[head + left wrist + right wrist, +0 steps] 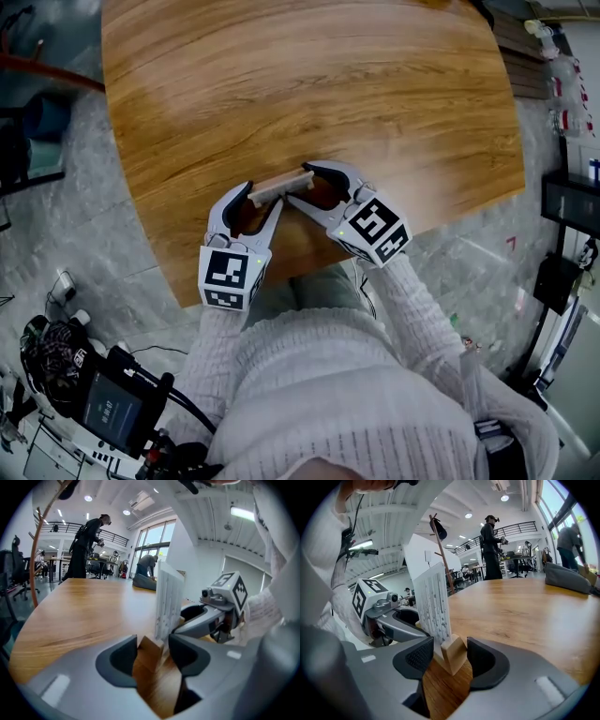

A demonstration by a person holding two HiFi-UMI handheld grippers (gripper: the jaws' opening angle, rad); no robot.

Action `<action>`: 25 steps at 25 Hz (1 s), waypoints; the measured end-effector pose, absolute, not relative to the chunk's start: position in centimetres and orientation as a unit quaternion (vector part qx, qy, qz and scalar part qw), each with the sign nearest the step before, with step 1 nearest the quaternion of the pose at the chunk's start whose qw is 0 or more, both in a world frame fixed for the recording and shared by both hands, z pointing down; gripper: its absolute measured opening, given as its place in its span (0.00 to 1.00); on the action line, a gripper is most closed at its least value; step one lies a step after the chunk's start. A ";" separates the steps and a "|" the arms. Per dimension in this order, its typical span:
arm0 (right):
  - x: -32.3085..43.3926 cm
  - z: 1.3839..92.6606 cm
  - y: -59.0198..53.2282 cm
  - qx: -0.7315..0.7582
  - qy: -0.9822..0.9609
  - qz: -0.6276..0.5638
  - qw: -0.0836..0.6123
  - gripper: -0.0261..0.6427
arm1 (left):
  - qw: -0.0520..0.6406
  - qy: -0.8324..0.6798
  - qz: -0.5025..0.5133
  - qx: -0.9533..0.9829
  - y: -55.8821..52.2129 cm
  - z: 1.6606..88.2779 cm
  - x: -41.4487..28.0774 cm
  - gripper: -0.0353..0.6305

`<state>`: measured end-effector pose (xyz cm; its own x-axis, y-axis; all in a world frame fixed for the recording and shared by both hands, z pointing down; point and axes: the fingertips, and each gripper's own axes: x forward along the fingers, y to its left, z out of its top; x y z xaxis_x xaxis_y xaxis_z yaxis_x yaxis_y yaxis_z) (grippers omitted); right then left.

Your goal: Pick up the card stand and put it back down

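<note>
Straddling opposite ends of the card stand (281, 185), left gripper (260, 199) and right gripper (302, 185) have jaws spread, not pinching it. Its long axis runs between them.

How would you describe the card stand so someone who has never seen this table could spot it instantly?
Start at the wooden table and go to its near edge, in front of the person. There, between the left hand-held gripper and the right hand-held gripper, stands the card stand: a pale wooden block holding an upright white printed card, unlike the grey plastic jaws flanking it.
</note>
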<state>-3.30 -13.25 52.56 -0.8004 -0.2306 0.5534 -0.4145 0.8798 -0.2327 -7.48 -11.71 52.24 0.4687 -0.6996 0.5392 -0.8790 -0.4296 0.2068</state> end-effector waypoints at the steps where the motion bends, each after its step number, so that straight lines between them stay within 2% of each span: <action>1: -3.3 52.4 -13.2 0.175 -0.934 0.171 0.262 0.37 | 0.235 -0.479 0.190 0.824 -11.7 52.2 -7.5 0.37; 14: -3.3 51.8 -14.0 0.207 -0.932 0.168 0.246 0.35 | 0.232 -0.475 0.190 0.827 -12.7 51.6 -7.4 0.36; 20: -2.6 49.3 -14.5 0.225 -0.930 0.180 0.227 0.35 | 0.220 -0.477 0.171 0.833 -13.1 49.0 -6.9 0.36; 25: -2.0 44.8 -13.0 0.249 -0.934 0.161 0.202 0.35 | 0.184 -0.478 0.161 0.843 -11.8 44.5 -6.5 0.36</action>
